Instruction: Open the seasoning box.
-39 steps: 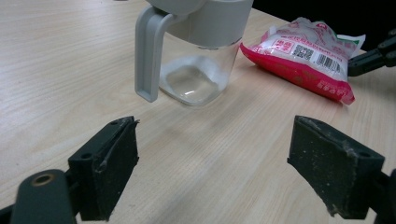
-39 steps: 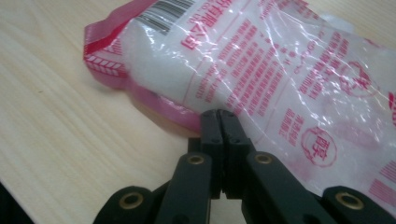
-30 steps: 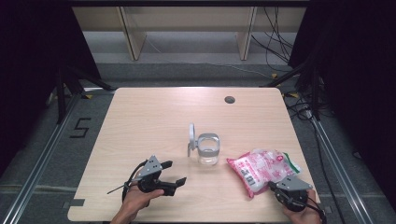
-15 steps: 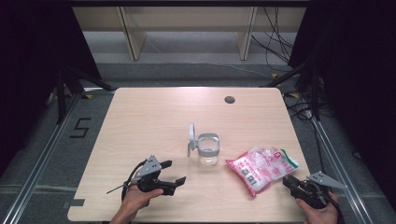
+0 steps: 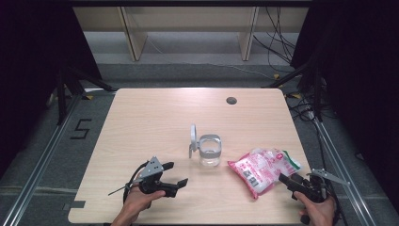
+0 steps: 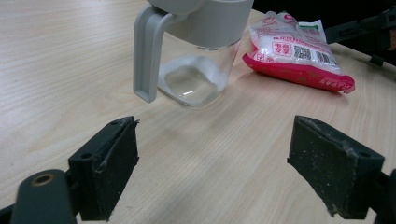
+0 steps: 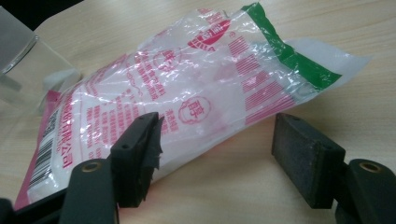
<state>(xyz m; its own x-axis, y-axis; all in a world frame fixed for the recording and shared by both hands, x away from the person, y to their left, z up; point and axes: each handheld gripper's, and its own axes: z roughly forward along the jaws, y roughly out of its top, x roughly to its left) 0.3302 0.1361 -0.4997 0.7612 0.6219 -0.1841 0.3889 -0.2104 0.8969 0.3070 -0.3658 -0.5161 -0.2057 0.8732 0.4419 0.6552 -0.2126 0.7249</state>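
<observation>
I am working 2 handheld grippers at a wooden table (image 5: 155,117). My right gripper (image 5: 288,179) sits at the near right corner, its jaws having just been opening; they now stand wide and grip nothing. The pink and white plastic bag (image 5: 263,167) lies flat just ahead of them, its near edge reaching into the gap beside 1 jaw. In the right gripper view, the bag (image 7: 187,102) runs lengthwise from lower left to upper right, with its green-striped end farthest away. That long axis lies slantwise across the jaws, so a grab would need to come in over the near edge. My left gripper (image 5: 176,184) rests near the front left, jaws wide and empty, pointing toward the clear jug (image 5: 207,150) at the table's centre. The bag is well apart from it; the right hand is nearer.
</observation>
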